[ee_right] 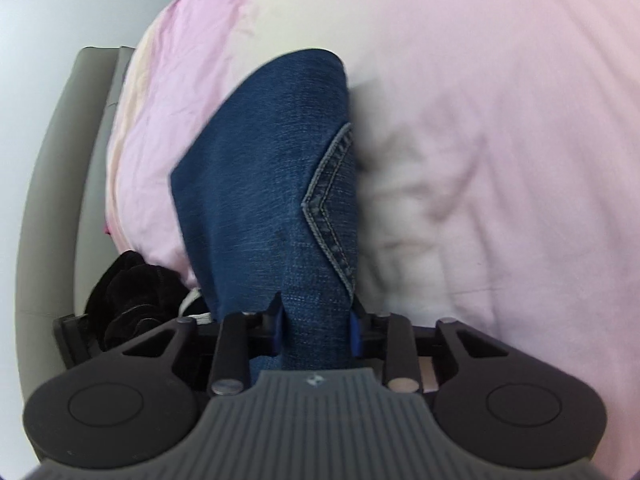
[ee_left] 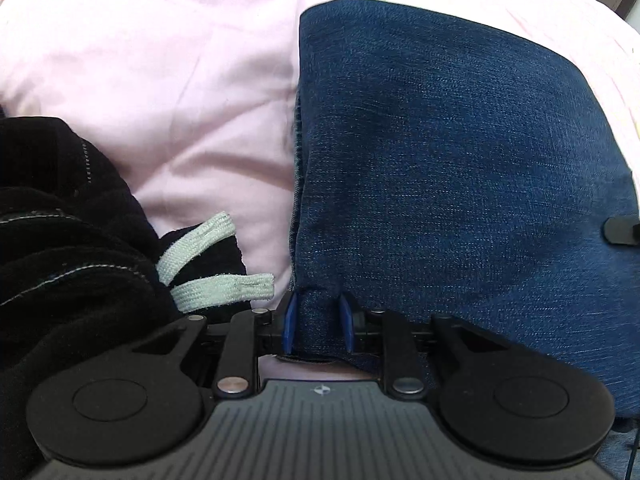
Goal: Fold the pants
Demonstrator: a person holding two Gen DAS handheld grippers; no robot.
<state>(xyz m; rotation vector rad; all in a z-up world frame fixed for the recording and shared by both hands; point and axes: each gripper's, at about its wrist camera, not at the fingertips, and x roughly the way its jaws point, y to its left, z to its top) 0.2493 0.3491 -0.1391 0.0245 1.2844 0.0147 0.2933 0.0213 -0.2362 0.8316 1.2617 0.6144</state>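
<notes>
Folded blue denim pants (ee_left: 460,168) lie on a pink bed sheet (ee_left: 168,92). In the left wrist view my left gripper (ee_left: 318,322) is shut on the near left corner of the denim, its blue pads pinching a bunch of cloth. In the right wrist view my right gripper (ee_right: 316,326) is shut on another edge of the same pants (ee_right: 264,184), the denim pressed between its blue pads. A stitched pocket seam (ee_right: 328,204) shows on the fold above it. A black tip (ee_left: 620,230) of the other gripper shows at the denim's right edge.
A black garment (ee_left: 60,232) with pale drawstrings (ee_left: 208,264) lies bunched on the sheet left of the pants, also seen as a dark heap (ee_right: 136,296). A grey padded bed frame (ee_right: 60,168) and a white wall (ee_right: 48,4) border the bed.
</notes>
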